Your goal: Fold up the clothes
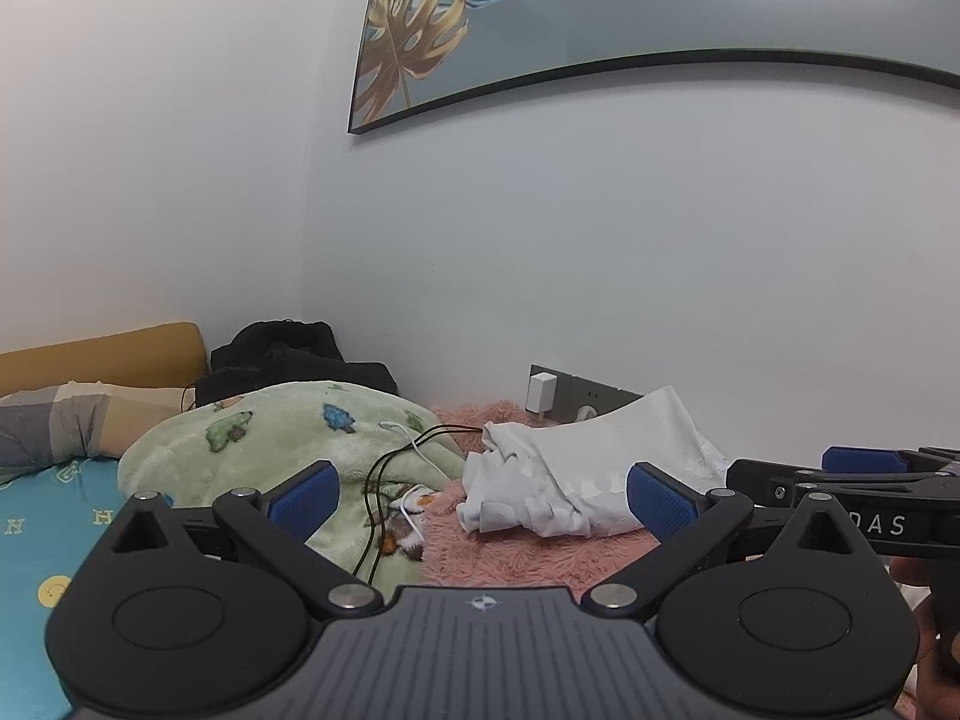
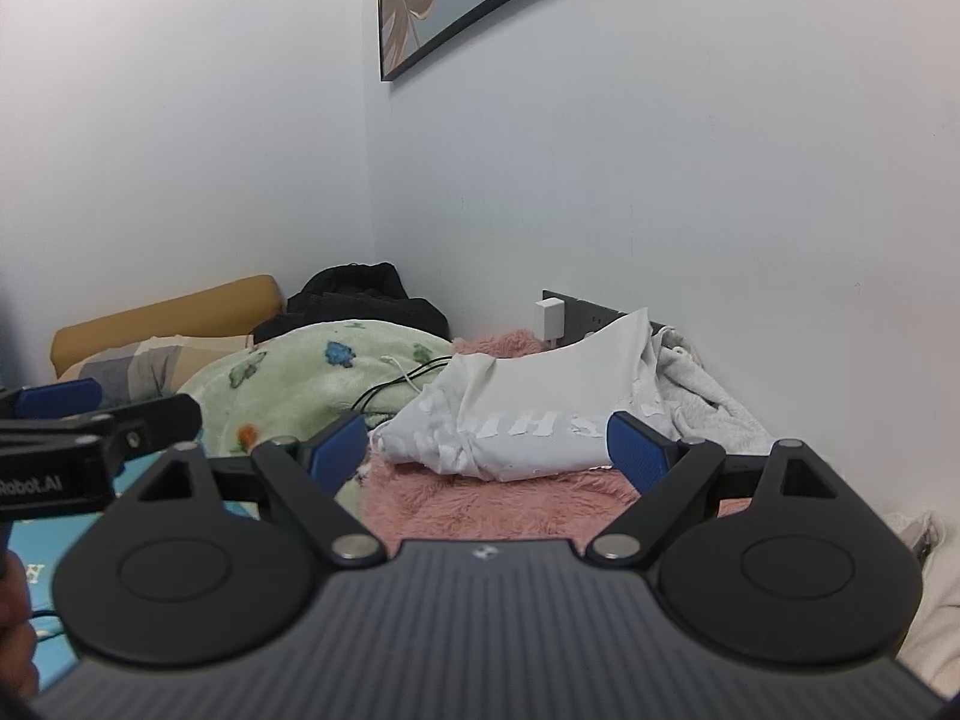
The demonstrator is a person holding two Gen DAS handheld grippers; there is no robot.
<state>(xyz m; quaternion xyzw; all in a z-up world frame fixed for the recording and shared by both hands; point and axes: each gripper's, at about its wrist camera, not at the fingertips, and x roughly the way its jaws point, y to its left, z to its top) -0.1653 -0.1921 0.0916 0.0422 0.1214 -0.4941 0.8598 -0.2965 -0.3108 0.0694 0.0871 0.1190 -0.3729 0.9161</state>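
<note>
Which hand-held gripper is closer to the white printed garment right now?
Right. The right hand-held gripper faces the white printed garment head-on, open. The left hand-held gripper, also open, sits off to the garment's left.

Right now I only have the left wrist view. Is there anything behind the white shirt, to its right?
Observer: Yes, a grey garment lies bunched against the wall, right behind the white shirt.
Operator: Can you read the print on the shirt?
Observer: Only partly; cracked white letters run along its front fold.
Operator: Is the right gripper holding anything?
Observer: No, the right gripper is open and empty, short of the shirt.
</note>
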